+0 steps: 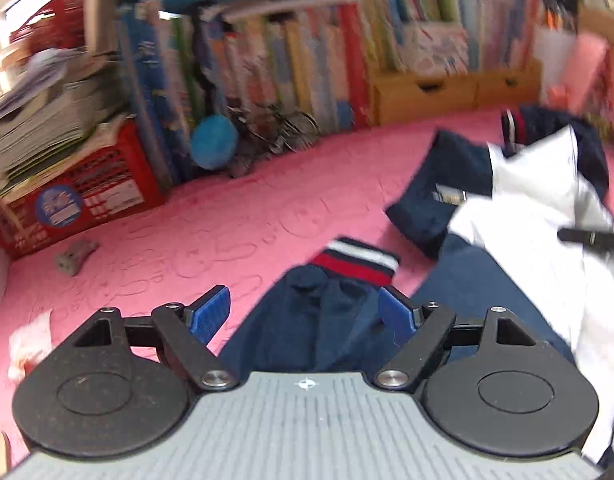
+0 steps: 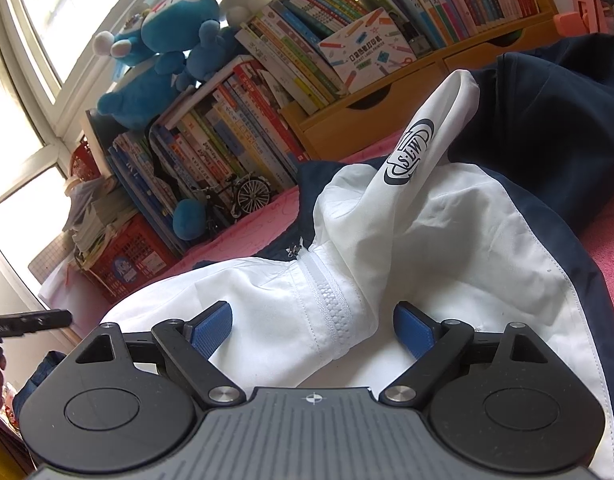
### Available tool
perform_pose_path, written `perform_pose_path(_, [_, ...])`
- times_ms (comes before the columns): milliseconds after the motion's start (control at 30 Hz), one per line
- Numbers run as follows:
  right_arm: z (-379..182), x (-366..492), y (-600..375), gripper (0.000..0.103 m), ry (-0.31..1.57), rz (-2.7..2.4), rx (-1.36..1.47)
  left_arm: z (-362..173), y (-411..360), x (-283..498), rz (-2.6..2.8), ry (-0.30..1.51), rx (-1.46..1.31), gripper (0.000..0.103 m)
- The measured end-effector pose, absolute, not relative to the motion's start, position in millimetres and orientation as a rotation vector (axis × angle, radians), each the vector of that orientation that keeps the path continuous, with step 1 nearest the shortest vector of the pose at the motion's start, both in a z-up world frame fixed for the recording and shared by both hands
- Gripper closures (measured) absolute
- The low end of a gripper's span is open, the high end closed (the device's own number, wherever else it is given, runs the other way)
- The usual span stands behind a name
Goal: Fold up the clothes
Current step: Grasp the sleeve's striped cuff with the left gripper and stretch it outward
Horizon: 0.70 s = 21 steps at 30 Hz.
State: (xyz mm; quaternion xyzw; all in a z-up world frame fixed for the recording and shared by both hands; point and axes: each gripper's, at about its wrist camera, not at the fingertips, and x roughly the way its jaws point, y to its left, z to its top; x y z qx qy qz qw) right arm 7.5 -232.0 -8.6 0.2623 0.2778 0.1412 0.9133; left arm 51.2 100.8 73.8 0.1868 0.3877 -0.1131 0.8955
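Both grippers' fingers [image 1: 209, 314] apparently wide apart.

books [image 2: 267, 128], blue plush toy [image 2: 159, 52], red crate [image 1: 79, 196]

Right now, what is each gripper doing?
Left gripper: open, over the navy sleeve, gripping nothing.
Right gripper: open, over the white zipper placket, gripping nothing.

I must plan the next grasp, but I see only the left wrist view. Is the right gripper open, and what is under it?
Observer: The right gripper is open, with its fingers on either side of the white zipper of the jacket.
Operator: Does the white part carry any mark?
Observer: Yes, a dark oval logo sits on a raised white fold.
Operator: Can you see the left gripper from there?
Observer: Only a black tip at the left edge.
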Motion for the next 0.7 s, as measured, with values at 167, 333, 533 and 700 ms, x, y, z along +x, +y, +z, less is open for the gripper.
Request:
perform_pose_path(167, [-9,8,-232,0.014,0.572,0.292,0.542,73,107,62,-0.204,0.803,0.351,0.086])
perform_pose_path(333, [-9,8,-233,0.014,0.57,0.294,0.545,119,146,71,-0.131,0.7,0.167,0.1])
perform_pose_path(533, [-9,7,-233,0.014,0.565,0.288,0.546,229,228,67,-0.042,0.404,-0.104,0.1])
perform_pose_path(700, [-9,6,-234,0.013,0.558,0.274,0.545,276,344,34,-0.013,0.092,-0.39,0.095])
